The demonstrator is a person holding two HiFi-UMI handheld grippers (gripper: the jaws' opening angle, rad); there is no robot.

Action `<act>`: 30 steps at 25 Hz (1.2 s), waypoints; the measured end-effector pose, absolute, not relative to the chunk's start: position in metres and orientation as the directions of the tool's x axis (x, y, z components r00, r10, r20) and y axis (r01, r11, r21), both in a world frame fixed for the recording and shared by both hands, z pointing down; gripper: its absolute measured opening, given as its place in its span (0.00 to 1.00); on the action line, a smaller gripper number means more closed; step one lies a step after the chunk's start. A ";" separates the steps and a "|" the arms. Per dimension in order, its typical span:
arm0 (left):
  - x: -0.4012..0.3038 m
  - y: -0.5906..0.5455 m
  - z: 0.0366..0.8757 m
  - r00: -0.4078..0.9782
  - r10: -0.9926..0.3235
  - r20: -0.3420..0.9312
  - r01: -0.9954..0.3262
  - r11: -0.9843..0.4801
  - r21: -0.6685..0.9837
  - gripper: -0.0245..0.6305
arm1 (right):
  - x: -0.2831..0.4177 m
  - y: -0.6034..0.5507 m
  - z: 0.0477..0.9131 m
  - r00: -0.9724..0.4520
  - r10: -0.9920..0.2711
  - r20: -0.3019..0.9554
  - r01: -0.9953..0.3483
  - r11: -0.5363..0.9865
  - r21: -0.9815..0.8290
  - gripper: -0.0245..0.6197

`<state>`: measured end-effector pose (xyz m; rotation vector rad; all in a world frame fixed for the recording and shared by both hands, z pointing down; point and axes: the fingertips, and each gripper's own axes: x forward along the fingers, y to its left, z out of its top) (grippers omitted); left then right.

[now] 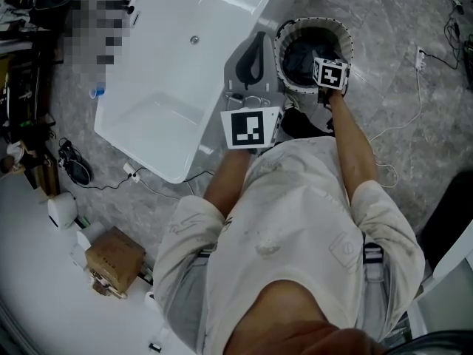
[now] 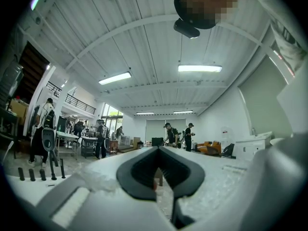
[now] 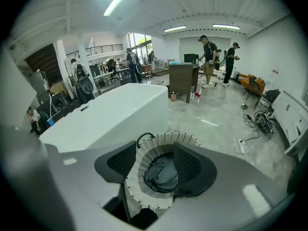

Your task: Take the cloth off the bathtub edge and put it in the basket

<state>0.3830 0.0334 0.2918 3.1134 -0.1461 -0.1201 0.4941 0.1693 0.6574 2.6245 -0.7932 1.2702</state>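
A white woven basket (image 1: pixel 284 69) stands on the grey floor beside the end of the white bathtub (image 1: pixel 214 117). A dark grey cloth (image 1: pixel 299 61) lies crumpled inside it. My right gripper (image 1: pixel 318 59) hangs over the basket mouth. In the right gripper view its jaws (image 3: pixel 155 146) stand open, and the cloth (image 3: pixel 161 174) lies below them in the basket (image 3: pixel 139 186), touching neither pad. My left gripper (image 1: pixel 259 39) is held between tub and basket, pointing away from me. Its jaws (image 2: pixel 158 149) are shut with nothing in them.
The bathtub (image 3: pixel 110 112) runs off to the left. Cables and a power strip (image 1: pixel 420 58) lie on the floor to the right. A cardboard box (image 1: pixel 114 257) sits at lower left. A dark cabinet (image 3: pixel 183 81) and several people stand far off.
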 end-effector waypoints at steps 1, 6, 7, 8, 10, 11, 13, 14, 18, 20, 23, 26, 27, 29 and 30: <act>0.382 0.032 0.291 0.992 -0.098 -0.080 -0.096 -0.995 0.024 0.04 | 0.495 0.168 0.651 0.521 -0.412 0.747 -0.507 -0.854 -0.117 0.42; 0.371 0.025 0.288 0.986 -0.143 -0.082 -0.141 -0.990 0.023 0.04 | 0.500 0.146 0.595 0.567 -0.513 0.645 -0.587 -0.801 -0.122 0.42; 0.368 0.022 0.289 0.985 -0.155 -0.078 -0.154 -0.988 0.022 0.04 | 0.500 0.141 0.580 0.574 -0.539 0.616 -0.608 -0.785 -0.119 0.42; 0.365 0.018 0.290 0.983 -0.171 -0.073 -0.169 -0.985 0.024 0.04 | 0.500 0.134 0.564 0.580 -0.565 0.587 -0.629 -0.768 -0.117 0.42; 0.355 0.007 0.291 0.976 -0.207 -0.067 -0.205 -0.978 0.033 0.04 | 0.496 0.117 0.532 0.584 -0.618 0.527 -0.671 -0.732 -0.115 0.42; 0.348 0.001 0.291 0.972 -0.225 -0.065 -0.223 -0.974 0.033 0.04 | 0.494 0.108 0.517 0.580 -0.645 0.497 -0.693 -0.712 -0.115 0.42; 0.333 -0.012 0.289 0.963 -0.264 -0.061 -0.263 -0.964 0.027 0.04 | 0.485 0.087 0.485 0.564 -0.698 0.441 -0.738 -0.666 -0.109 0.42; 0.325 -0.018 0.289 0.957 -0.284 -0.059 -0.284 -0.959 0.023 0.04 | 0.479 0.077 0.470 0.550 -0.723 0.417 -0.764 -0.638 -0.098 0.42; 0.286 -0.040 0.285 0.925 -0.376 -0.063 -0.375 -0.927 0.020 0.04 | 0.443 0.040 0.410 0.474 -0.819 0.324 -0.862 -0.506 -0.018 0.42; 0.263 -0.051 0.283 0.903 -0.424 -0.069 -0.424 -0.905 0.016 0.04 | 0.422 0.025 0.384 0.432 -0.859 0.274 -0.892 -0.451 -0.007 0.42; 0.227 -0.069 0.283 0.864 -0.498 -0.070 -0.499 -0.866 0.002 0.04 | 0.391 0.001 0.353 0.364 -0.909 0.202 -0.927 -0.374 -0.016 0.42; 0.187 -0.088 0.279 0.814 -0.577 -0.073 -0.579 -0.816 -0.005 0.04 | 0.358 -0.028 0.330 0.284 -0.946 0.154 -0.957 -0.291 -0.024 0.42; 0.173 -0.092 0.277 0.793 -0.604 -0.075 -0.606 -0.795 -0.004 0.04 | 0.346 -0.036 0.323 0.253 -0.956 0.145 -0.965 -0.260 -0.027 0.42; 0.142 -0.099 0.274 0.750 -0.656 -0.078 -0.659 -0.753 -0.001 0.04 | 0.318 -0.049 0.311 0.193 -0.973 0.128 -0.980 -0.197 -0.020 0.42; 0.125 -0.101 0.273 0.728 -0.681 -0.081 -0.683 -0.730 -0.003 0.04 | 0.302 -0.055 0.306 0.163 -0.980 0.116 -0.986 -0.166 -0.014 0.42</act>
